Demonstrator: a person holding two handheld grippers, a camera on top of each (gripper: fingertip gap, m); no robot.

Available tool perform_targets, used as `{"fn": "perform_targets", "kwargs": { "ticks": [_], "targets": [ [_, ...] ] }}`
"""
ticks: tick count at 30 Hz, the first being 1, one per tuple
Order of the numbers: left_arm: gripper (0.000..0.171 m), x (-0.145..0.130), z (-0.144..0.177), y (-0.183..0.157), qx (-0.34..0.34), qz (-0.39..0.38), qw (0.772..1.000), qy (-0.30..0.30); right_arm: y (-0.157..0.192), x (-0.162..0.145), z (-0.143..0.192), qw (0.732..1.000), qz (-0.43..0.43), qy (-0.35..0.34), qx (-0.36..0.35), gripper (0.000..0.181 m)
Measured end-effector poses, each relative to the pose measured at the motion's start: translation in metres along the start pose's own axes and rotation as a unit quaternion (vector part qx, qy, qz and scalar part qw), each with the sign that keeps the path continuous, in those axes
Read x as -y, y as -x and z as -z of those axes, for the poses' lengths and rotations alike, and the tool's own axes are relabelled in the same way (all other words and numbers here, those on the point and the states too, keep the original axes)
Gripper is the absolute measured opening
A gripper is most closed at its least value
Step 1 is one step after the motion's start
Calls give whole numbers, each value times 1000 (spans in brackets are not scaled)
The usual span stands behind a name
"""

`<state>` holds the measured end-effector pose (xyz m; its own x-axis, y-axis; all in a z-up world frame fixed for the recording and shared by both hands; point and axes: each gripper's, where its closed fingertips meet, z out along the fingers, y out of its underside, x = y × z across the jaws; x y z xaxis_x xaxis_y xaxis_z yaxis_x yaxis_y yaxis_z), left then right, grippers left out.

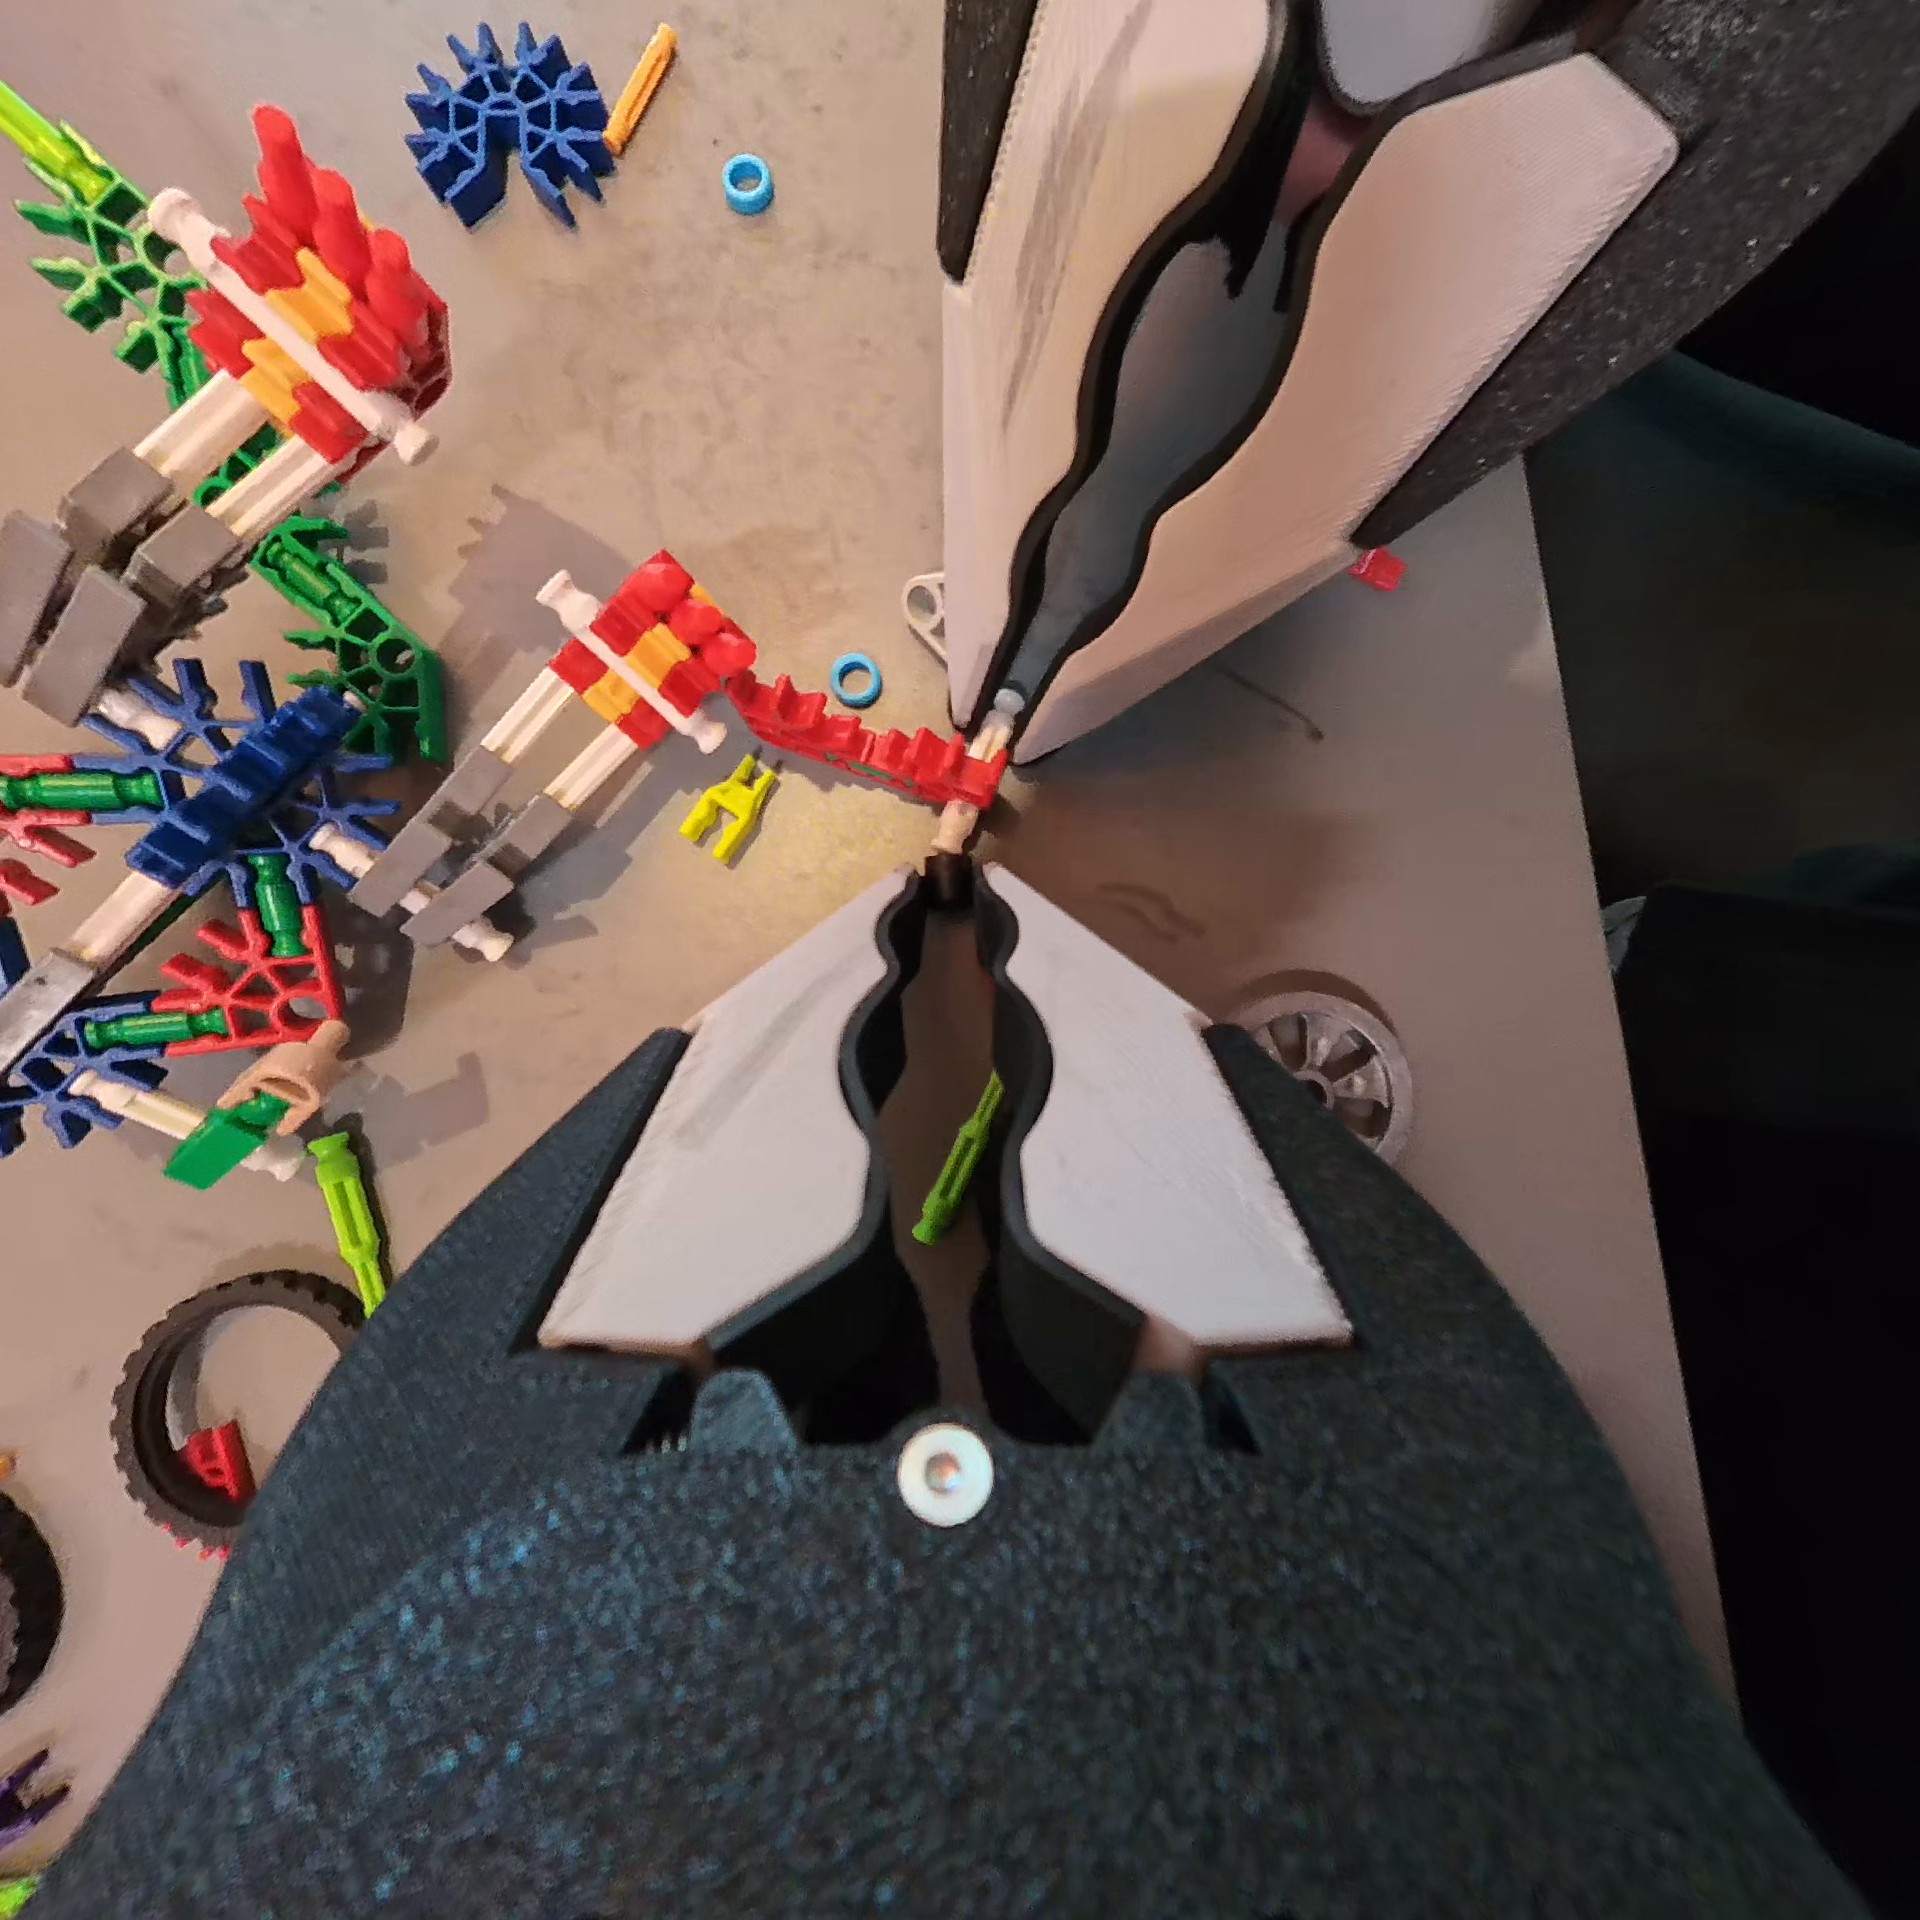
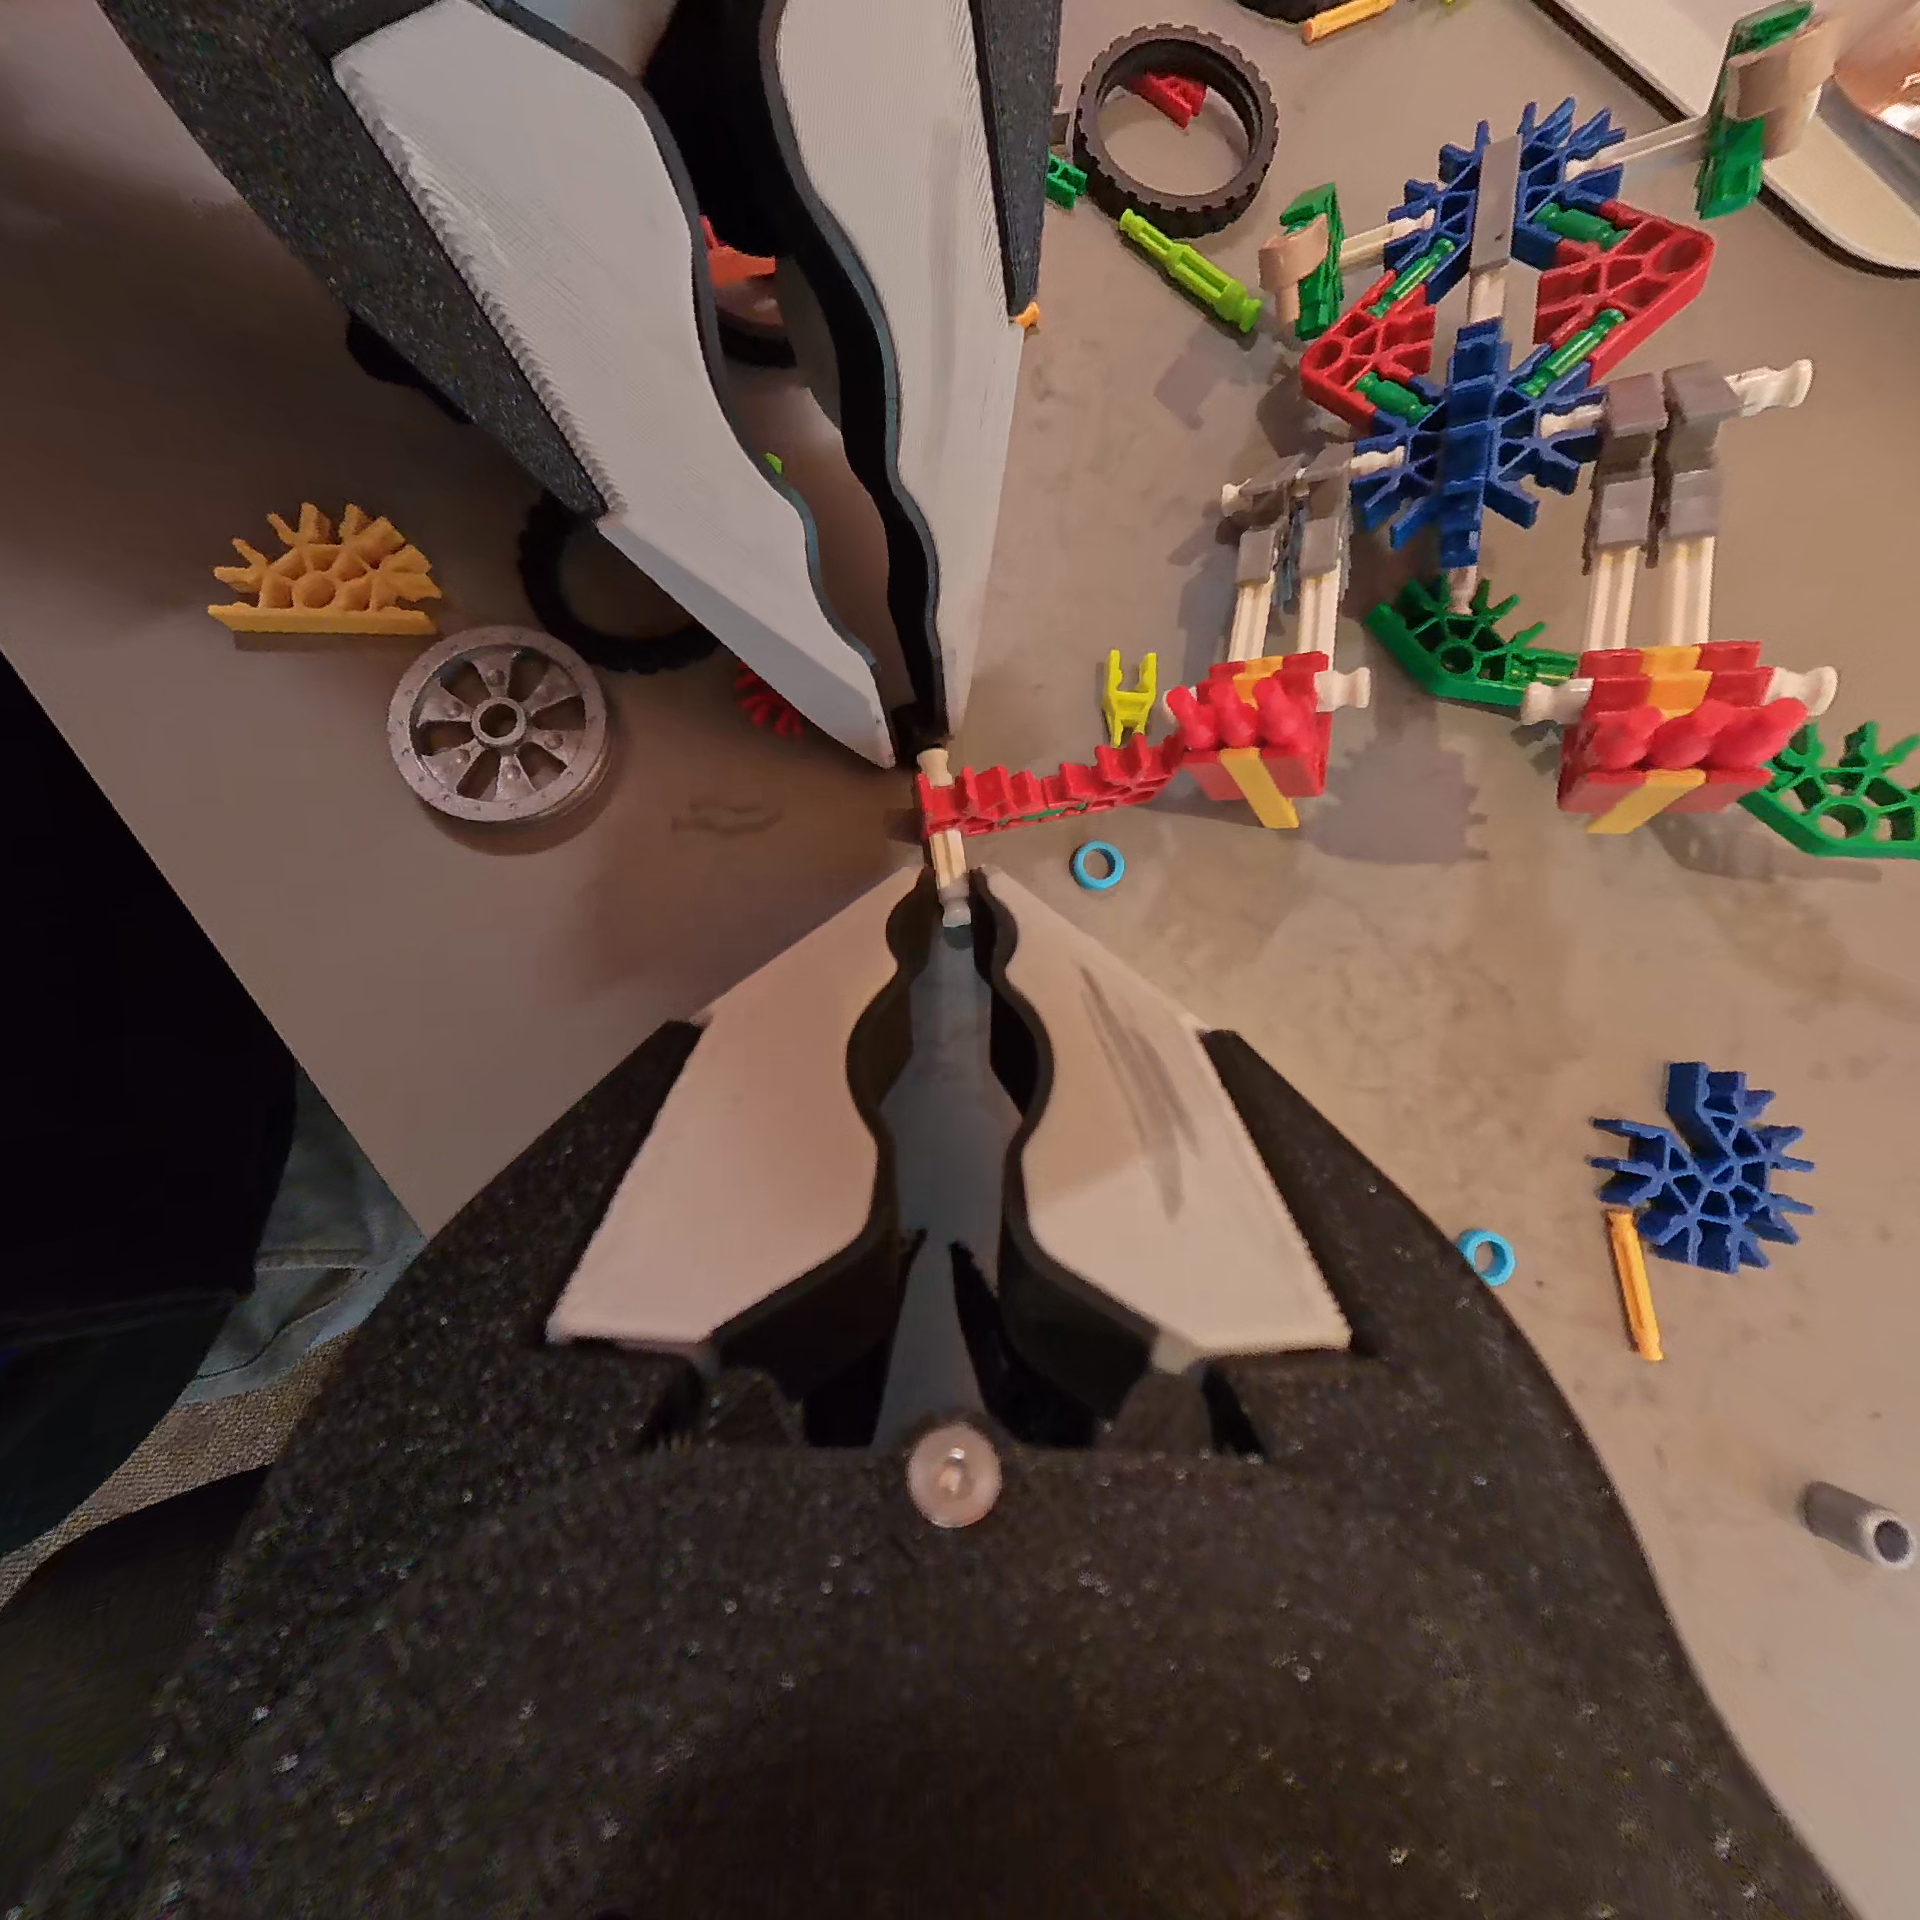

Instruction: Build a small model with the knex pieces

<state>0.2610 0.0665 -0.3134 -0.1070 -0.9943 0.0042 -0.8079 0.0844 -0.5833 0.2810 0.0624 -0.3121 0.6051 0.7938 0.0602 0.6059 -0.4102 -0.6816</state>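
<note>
Left wrist view: my left gripper (image 1: 951, 868) and right gripper (image 1: 992, 727) each pinch one end of a short white rod (image 1: 977, 774) threaded through a red toothed connector (image 1: 873, 748), just above the grey table (image 1: 727, 416). Scattered pieces lie around.

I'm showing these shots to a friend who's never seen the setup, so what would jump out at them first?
First, the two grippers meeting tip to tip mid-table: the left gripper and right gripper each pinch one end of a short white rod that runs through the end of a red connector strip. Next, the colourful rod-and-connector model the strip joins, and beside the grippers, near the table edge, a silver spoked wheel.
</note>
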Motion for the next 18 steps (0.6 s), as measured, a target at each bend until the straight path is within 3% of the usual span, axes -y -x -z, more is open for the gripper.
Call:
{"fn": "perform_targets", "kwargs": {
  "ticks": [18],
  "targets": [
    [6,4,-4,1,-17,-76,997,18,0,0,0,998,44,-6,53,5]
  ]
}}
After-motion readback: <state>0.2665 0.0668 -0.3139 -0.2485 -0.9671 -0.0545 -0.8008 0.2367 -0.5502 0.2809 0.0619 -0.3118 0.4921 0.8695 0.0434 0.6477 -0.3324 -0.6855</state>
